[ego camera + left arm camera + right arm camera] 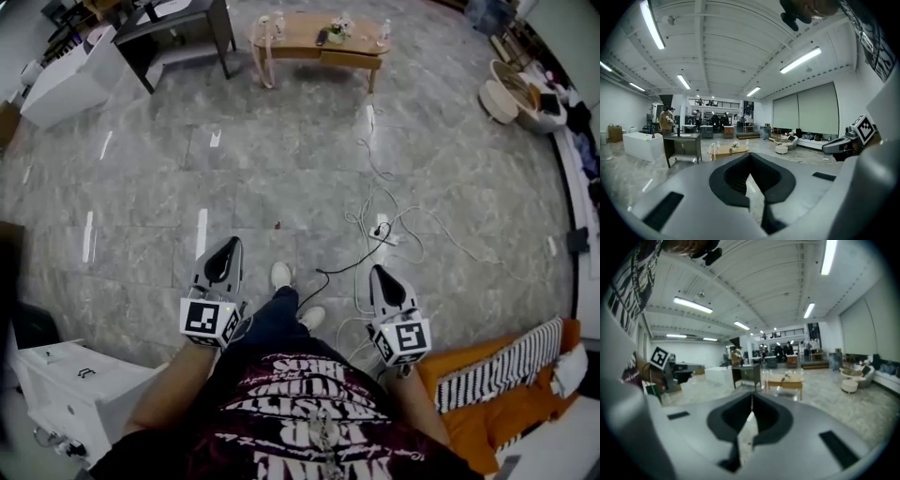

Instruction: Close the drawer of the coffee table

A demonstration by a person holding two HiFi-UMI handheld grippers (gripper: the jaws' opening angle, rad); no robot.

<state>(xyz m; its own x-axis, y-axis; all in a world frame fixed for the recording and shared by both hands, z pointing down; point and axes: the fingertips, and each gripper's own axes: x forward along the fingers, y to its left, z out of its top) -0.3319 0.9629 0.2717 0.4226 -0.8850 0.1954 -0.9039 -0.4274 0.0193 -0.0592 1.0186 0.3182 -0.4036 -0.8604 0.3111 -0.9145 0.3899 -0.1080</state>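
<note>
Left claw (pixel 231 244) and right claw (pixel 379 271) are clenched, empty; a trip could be caused by cables (pixel 379 231) before the desk (pixel 298 34).

Left gripper (pixel 225 251) and right gripper (pixel 382 277) both held out low in front of the body, one each side of the legs, pointing forward and slightly down. Jaws together on both, nothing between them. Bare forearms run back to the torso. Marker cubes face up.
</note>
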